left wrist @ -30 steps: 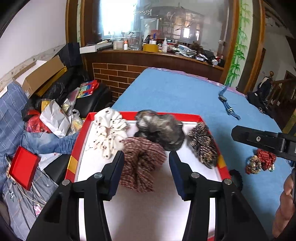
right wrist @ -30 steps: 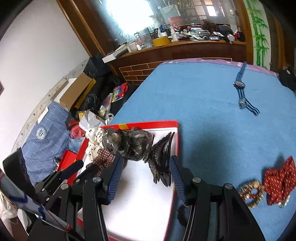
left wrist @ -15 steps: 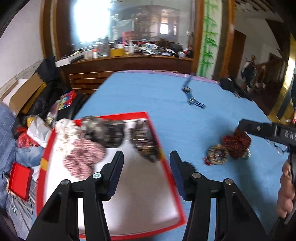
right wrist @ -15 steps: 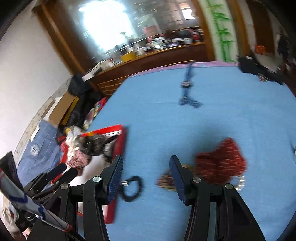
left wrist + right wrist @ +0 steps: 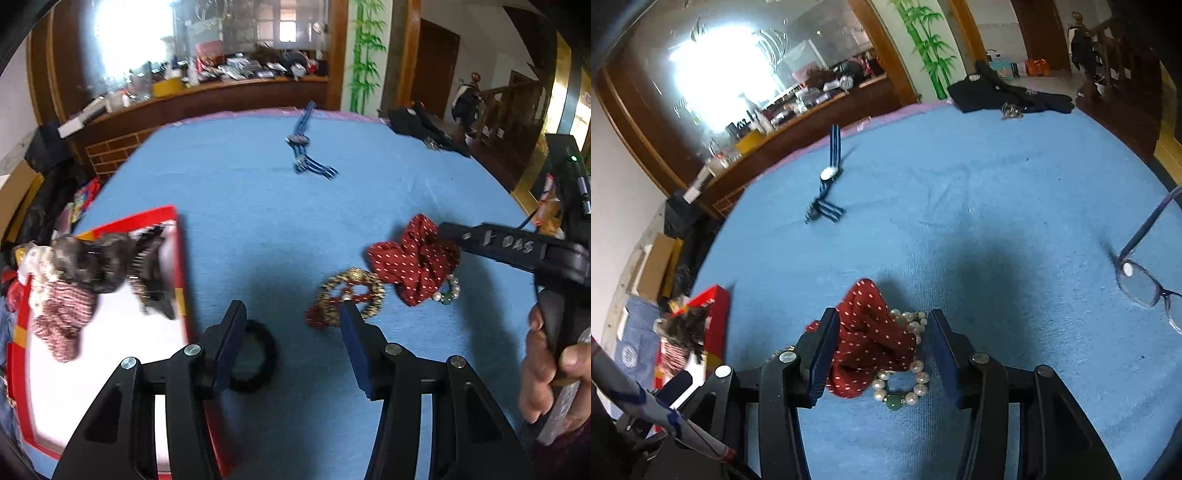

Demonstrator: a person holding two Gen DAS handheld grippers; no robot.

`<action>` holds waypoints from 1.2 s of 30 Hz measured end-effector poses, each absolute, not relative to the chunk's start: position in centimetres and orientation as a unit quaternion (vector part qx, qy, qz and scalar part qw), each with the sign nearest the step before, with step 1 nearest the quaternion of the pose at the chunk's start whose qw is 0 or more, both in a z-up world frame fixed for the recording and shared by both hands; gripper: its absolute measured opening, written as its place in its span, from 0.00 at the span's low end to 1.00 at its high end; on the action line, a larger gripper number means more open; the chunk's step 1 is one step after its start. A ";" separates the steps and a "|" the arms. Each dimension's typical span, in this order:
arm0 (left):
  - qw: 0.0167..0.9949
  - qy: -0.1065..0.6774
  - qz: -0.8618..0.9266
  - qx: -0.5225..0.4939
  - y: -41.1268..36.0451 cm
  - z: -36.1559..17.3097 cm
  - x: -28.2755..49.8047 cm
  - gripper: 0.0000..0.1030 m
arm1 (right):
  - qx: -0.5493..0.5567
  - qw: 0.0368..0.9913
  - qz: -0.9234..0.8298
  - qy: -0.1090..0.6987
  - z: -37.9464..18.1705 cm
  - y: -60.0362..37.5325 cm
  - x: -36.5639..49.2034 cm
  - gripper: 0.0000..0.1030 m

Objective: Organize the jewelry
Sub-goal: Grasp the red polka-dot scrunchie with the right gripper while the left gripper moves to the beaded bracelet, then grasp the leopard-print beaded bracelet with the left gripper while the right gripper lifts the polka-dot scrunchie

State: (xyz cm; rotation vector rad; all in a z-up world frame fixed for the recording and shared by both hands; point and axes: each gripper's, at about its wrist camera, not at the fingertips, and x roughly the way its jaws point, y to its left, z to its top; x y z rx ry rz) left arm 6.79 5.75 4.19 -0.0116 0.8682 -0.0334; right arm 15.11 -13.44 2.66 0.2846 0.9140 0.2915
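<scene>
Red tray (image 5: 180, 258) holds four scrunchies (image 5: 94, 258).

- your left finger covers part of the black hair tie (image 5: 258, 354).
- the red tray (image 5: 181, 266) runs off the left edge, its scrunchies (image 5: 92, 262) blurred.
- the red dotted scrunchie (image 5: 871, 347) hides part of the pearl bracelet (image 5: 908, 384).
- the glasses (image 5: 1145, 284) are cut at the right edge.
</scene>
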 end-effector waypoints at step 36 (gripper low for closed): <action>0.887 0.460 -0.044 -0.017 4.0 2.4 11.2 0.07 | 0.196 0.897 0.190 0.349 7.5 -15.5 11.6 0.04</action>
